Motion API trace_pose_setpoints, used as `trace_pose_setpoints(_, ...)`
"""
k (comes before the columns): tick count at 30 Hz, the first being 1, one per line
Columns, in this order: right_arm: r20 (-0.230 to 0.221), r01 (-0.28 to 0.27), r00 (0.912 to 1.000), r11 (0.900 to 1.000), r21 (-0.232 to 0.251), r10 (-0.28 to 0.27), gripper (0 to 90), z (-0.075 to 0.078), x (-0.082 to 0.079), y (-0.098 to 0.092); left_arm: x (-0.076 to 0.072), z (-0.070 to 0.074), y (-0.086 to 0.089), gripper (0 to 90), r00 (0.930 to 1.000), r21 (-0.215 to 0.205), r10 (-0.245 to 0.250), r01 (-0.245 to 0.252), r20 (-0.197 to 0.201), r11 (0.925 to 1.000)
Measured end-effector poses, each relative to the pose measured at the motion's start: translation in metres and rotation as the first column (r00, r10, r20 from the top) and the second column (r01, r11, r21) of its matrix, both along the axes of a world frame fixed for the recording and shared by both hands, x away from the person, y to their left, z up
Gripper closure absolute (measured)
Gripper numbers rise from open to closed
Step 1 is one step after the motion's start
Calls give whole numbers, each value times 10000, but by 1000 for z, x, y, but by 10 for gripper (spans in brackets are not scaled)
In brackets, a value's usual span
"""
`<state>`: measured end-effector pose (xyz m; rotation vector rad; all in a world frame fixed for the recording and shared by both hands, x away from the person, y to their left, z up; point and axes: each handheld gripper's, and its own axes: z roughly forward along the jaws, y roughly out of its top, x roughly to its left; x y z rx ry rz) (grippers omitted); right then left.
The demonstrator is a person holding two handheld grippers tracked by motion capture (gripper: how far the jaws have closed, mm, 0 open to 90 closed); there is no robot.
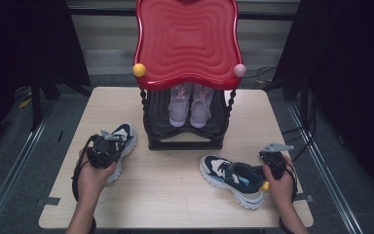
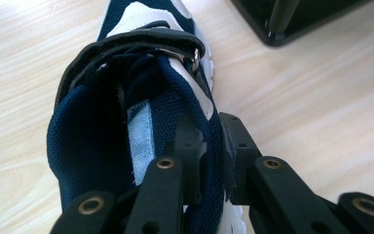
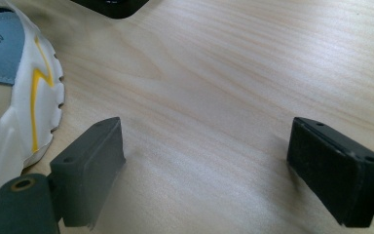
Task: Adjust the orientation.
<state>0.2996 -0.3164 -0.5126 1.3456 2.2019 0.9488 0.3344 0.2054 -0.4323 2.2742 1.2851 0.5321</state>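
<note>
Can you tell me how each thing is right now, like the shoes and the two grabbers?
left gripper: shut on the collar of the left navy shoe.
left navy shoe: upright on the table, strap fastened.
right gripper: open, holding nothing.
right navy shoe: upright on the table, beside the right gripper.
pink shoes: a pair, side by side on the rack's lower shelf.
shoe rack: standing upright.

This looks like a recording studio or lab set up for handling trials, not a home. A pale wooden desk (image 1: 175, 195) stands alone on grey carpeted floor (image 1: 24, 165), boxed in by black curtains (image 1: 24, 39) on both sides. Metal rails (image 1: 14, 165) run along the floor beside it, cables (image 1: 265, 73) trail behind, and strips of tape (image 1: 51, 200) hold the desk corners in place. A red-topped shoe rack (image 1: 187, 44) sits on it like a staged prop.
</note>
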Motion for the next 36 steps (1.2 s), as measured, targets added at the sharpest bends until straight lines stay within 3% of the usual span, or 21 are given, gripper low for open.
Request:
trace_pose_setpoints(4, 6, -13, 10000, 10000, -6, 13, 128, 0, 0, 0, 6, -3, -9, 795, 9998, 64, 98, -99, 155, 9999)
trace_pose_setpoints(8, 8, -19, 10000, 10000, -7, 19, 129, 0, 0, 0, 7, -5, -12, 777, 9998, 205, -149, 146, 160, 9997)
trace_pose_setpoints(10, -22, 0, 10000, 10000, 1, 0, 129, 0, 0, 0, 7, -3, -8, 757, 9994, -29, -325, 326, 99, 9995)
trace_pose_setpoints(13, -29, -8, 10000, 10000, 6, 8, 129, 0, 0, 0, 5, 1, -5, 659, 9982, -177, -588, 591, 155, 9981)
trace_pose_setpoints(18, -29, 15, 10000, 10000, -3, -15, 130, 0, -1, 0, -1, 6, 1, 456, 9953, 57, -923, 921, 310, 9957)
trace_pose_setpoints(22, -28, 2, 10000, 10000, -7, -2, 130, 0, 0, 0, -5, 13, 9, 376, 9944, 174, -912, 904, 525, 9958)
trace_pose_setpoints(28, -27, 3, 10000, 10000, -7, -3, 130, 0, -1, 0, -9, 13, 19, 352, 9949, 261, -982, 975, 251, 9949)
trace_pose_setpoints(31, -27, 4, 10000, 10000, -6, -5, 130, 0, 0, 0, -12, 13, 18, 353, 9957, 200, -920, 917, 131, 9956)
trace_pose_setpoints(36, -25, 16, 10000, 10000, -1, -16, 130, 0, -1, 1, -17, 14, 12, 355, 9924, 78, -1231, 1232, -74, 9924)
